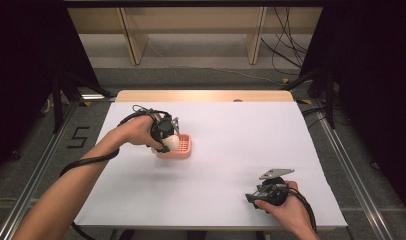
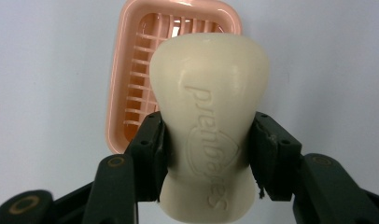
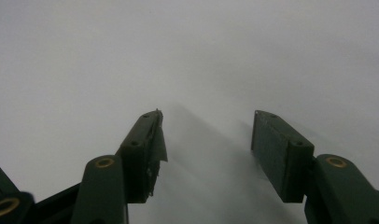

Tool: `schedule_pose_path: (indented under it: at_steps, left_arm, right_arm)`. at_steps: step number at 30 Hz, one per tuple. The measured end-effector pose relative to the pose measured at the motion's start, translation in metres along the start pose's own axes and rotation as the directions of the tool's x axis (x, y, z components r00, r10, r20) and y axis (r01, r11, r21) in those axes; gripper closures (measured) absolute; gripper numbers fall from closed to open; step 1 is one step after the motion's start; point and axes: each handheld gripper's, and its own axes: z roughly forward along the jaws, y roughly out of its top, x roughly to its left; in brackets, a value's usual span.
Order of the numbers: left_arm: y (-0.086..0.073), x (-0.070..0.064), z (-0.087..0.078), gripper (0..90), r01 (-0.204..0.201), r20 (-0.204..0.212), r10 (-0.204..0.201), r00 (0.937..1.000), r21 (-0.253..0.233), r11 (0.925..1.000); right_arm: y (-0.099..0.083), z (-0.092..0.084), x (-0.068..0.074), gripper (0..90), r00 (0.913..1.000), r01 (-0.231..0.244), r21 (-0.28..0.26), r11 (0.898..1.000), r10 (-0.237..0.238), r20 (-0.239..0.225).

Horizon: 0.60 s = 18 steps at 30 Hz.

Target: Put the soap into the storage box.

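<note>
A white table (image 1: 211,165) seen from above carries a pink soap dish (image 1: 180,147), which sits left of the table's middle and well in from every edge. Wide bare white surface lies on all sides of the dish, most of it toward the right and toward the far edge.

The left gripper (image 1: 167,138) hangs at the dish's near left rim, and its jaws are clamped on a cream bar of soap (image 1: 171,142). In the left gripper view the pads press the waist of the bar of soap (image 2: 211,116) from both sides, and the bar is held above the soap dish (image 2: 131,79), covering much of it. The dish is a rounded rectangle with a slatted bottom. The part of the dish that shows past the bar holds nothing.

Raised letters run along the bar's face. They are turned sideways and seem to read "prenga…es"; I cannot read the middle letters for sure.

The right gripper (image 1: 256,196) rests well apart from the dish, near the table's front right corner. In the right gripper view its jaws stand wide apart over bare white surface, with nothing between them.
</note>
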Motion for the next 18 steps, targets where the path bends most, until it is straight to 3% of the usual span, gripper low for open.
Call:
schedule_pose_path:
  at_steps: [5, 6, 15, 16, 18]
  left_arm:
    - [0.0019, 0.0015, 0.0004, 49.8, -0.01, -0.005, 0.01, 0.9999, 0.003, 0.9999]
    - [0.0024, 0.0016, 0.001, 49.8, -0.01, -0.006, 0.01, 0.9999, 0.002, 1.0]
    - [0.0037, 0.0044, 0.0025, 49.8, -0.018, -0.009, 0.018, 0.9998, 0.007, 0.9998]
    - [0.004, 0.005, 0.0024, 49.8, -0.024, -0.011, 0.024, 0.9996, 0.011, 0.9997]
    - [0.0047, 0.0053, 0.0024, 49.8, -0.027, -0.015, 0.027, 0.9995, 0.01, 0.9996]
  right_arm:
    - [0.0, -0.0005, -0.0002, 44.0, 1.0, 0.002, 0.006, 1.0, -0.002, 0.003]
    - [0.0, 0.0006, -0.0019, 44.1, 0.9996, 0.027, -0.005, 1.0, -0.027, 0.002]
    - [0.0001, 0.0003, -0.0017, 44.0, 0.9996, 0.027, -0.006, 1.0, -0.027, 0.004]
    - [0.0, -0.0009, 0.0, 44.0, 1.0, 0.005, 0.007, 1.0, -0.005, 0.006]
    - [0.0001, -0.001, 0.0, 44.0, 1.0, 0.004, 0.007, 1.0, -0.004, 0.006]
